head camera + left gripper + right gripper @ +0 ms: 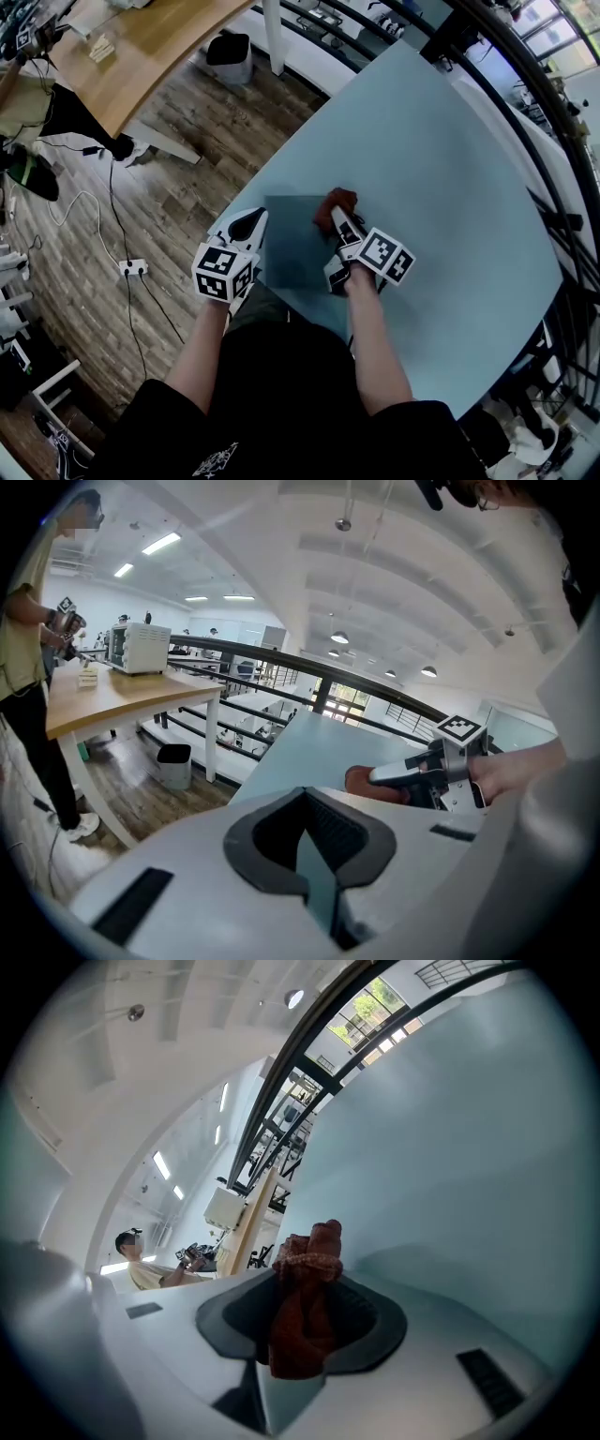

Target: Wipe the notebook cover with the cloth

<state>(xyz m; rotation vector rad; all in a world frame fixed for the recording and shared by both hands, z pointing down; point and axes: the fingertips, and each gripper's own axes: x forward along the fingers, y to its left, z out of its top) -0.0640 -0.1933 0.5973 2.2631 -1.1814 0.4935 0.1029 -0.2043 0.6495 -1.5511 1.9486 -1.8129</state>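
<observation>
Rust-red cloth [302, 1312] sits clamped in the right hand-held gripper [338, 221] at the teal notebook [292, 246] corner; the left hand-held gripper [254, 223] pinches the notebook's edge.

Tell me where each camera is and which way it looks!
Head view: on the person's head, looking down at the table; arms, left gripper, right gripper show.
Left gripper view: on that gripper, facing across the table; its jaws grip the notebook.
Right gripper view: on that gripper, facing across the table; its jaws grip the cloth.
Shared: head and left gripper views show the right gripper.
</observation>
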